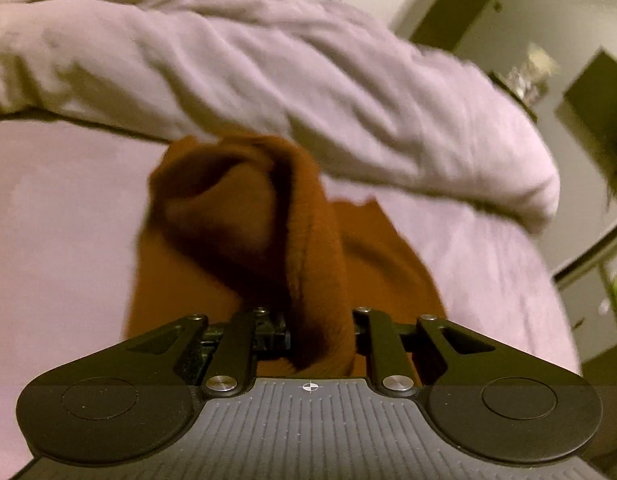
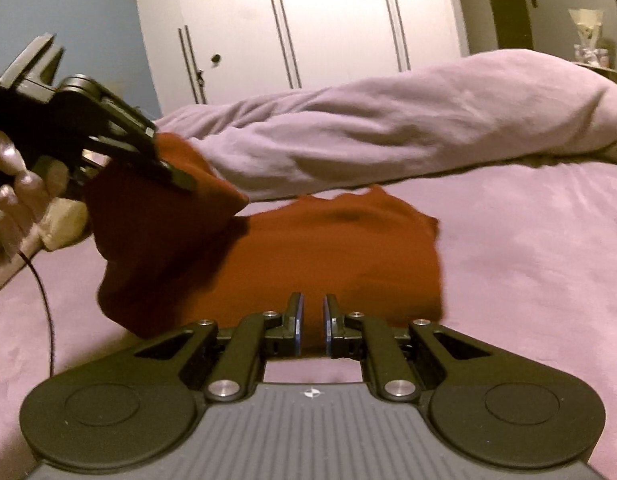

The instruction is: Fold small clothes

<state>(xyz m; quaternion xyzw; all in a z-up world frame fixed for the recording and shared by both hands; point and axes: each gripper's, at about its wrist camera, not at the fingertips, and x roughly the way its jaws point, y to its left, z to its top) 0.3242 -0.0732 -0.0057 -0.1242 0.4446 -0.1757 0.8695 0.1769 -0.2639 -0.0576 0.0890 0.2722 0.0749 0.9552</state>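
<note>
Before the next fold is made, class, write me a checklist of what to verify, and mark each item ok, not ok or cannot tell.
1. Left gripper holds the garment: ok, a bunched fold sits between its fingers.
2. Held edge is lifted off the bed: ok, it hangs above the flat part.
3. Right gripper has a hold: not ok, its jaws stand slightly apart with nothing between them.
4. Rest of garment lies flat: ok, though its far edge is wavy.
5. Duvet clear of the garment: cannot tell, it lies close behind it.
</note>
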